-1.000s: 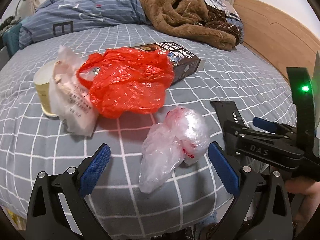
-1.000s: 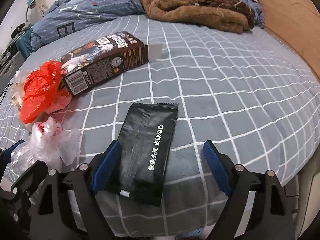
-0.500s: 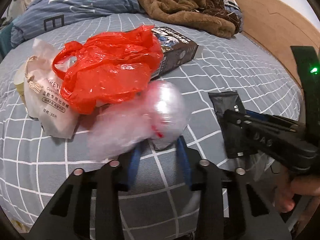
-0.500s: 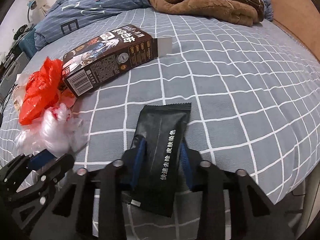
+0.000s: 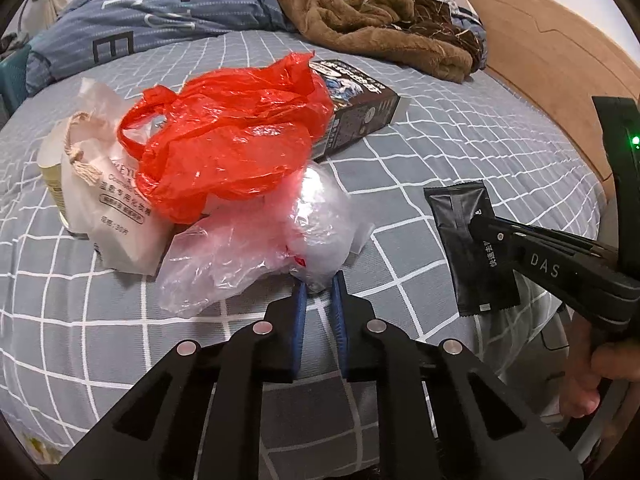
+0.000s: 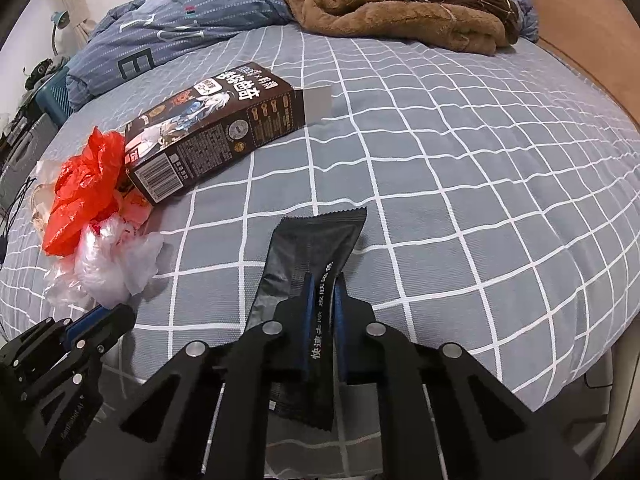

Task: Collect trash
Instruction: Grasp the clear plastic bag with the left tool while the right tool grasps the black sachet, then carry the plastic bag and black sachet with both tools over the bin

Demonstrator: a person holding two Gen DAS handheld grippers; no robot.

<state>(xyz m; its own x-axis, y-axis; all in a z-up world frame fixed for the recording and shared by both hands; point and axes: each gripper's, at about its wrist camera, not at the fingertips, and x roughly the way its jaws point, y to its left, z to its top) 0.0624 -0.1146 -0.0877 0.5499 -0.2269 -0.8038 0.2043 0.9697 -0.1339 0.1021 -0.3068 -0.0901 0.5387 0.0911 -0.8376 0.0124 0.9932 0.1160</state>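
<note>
nearest the bed's edge, the left gripper (image 5: 319, 280) is closing its blue jaws on the tail of a crinkly clear plastic bag (image 5: 260, 248); a second ago they were gaping wide around it. the right gripper (image 6: 322, 284) is likewise closing on a flat, matte black sachet (image 6: 310, 252), having been open before. beyond, a glossy red plastic bag (image 5: 228, 140) is lying crumpled against a white pouch (image 5: 116, 216) and a dark printed carton (image 6: 208, 136), its end flap open and contents hidden. farther back, a fuzzy brown blanket (image 6: 400, 4) is heaped on the grey checked sheet (image 6: 460, 168).
</note>
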